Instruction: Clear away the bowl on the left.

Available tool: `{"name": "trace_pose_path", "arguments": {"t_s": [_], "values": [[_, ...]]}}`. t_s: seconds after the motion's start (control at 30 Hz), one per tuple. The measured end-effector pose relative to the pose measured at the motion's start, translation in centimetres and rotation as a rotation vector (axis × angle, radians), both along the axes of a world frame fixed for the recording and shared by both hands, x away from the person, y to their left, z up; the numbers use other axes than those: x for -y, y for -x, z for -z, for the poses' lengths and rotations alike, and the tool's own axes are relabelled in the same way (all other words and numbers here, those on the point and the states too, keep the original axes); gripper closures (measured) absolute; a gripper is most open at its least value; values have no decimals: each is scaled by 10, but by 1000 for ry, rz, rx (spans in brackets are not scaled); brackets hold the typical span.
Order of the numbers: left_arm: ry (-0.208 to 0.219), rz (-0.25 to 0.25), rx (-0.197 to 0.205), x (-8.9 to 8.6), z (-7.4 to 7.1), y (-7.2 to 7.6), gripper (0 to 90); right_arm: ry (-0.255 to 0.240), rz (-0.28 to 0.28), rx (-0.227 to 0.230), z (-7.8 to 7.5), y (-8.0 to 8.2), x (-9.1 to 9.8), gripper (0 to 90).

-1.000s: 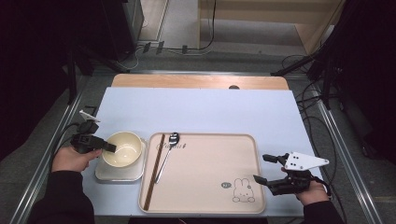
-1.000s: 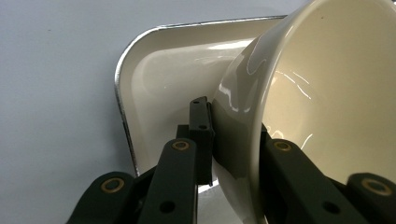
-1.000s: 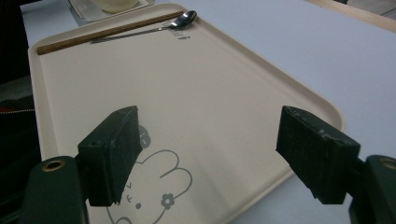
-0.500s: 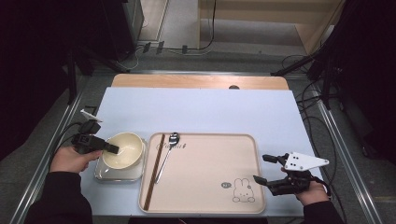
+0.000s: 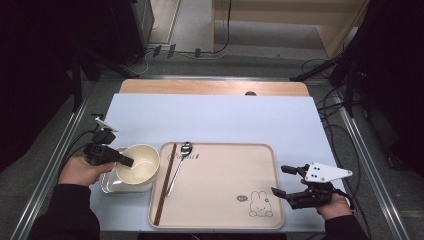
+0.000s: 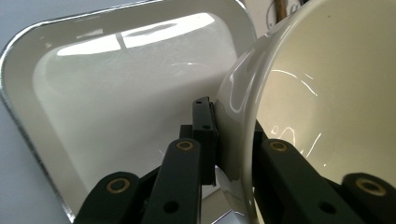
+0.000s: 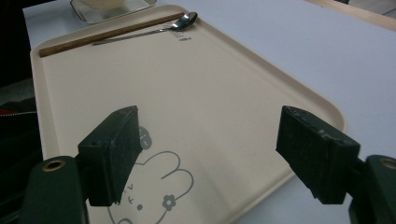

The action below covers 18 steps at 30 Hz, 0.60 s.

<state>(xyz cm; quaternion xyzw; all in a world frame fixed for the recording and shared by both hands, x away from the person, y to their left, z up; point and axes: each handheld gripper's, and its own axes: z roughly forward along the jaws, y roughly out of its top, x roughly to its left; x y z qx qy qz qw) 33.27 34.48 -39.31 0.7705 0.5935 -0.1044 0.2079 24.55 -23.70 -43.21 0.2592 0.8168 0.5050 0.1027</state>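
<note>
A cream bowl (image 5: 138,163) (image 6: 327,84) sits tilted in a shallow white square dish (image 5: 107,185) (image 6: 116,93) at the table's left. My left gripper (image 5: 123,160) (image 6: 229,126) is shut on the bowl's rim, one jaw outside the wall and one inside. To the right lies a beige tray (image 5: 220,192) (image 7: 210,93) with a rabbit print. A pair of brown chopsticks (image 5: 164,183) (image 7: 107,35) and a metal spoon (image 5: 179,162) (image 7: 183,20) lie along its left side. My right gripper (image 5: 281,181) (image 7: 219,154) stands open at the tray's right edge, with nothing between its jaws.
A pale blue mat (image 5: 225,120) covers the table, with a wooden strip (image 5: 210,87) at its far edge. Metal rails run down both sides, and cables lie on the floor beyond.
My left hand has shifted slightly right with the bowl's rim in its grip, and the bowl has moved a little toward the tray. The right gripper has stayed put.
</note>
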Motion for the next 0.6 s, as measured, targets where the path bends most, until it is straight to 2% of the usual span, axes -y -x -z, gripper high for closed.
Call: {"name": "trace_pose_path", "arguments": {"t_s": [0.37, 0.47, 0.6], "values": [[14, 85, -4, 27, -2, -3, 835, 0, 10, 1, 0, 0, 2, 223], [10, 111, -4, 35, -3, -3, 834, 7, 11, 0, 0, 2, 2, 223], [-2, 126, -5, 46, -4, -3, 833, 2, 24, 20, -3, 4, 5, 223]]}}
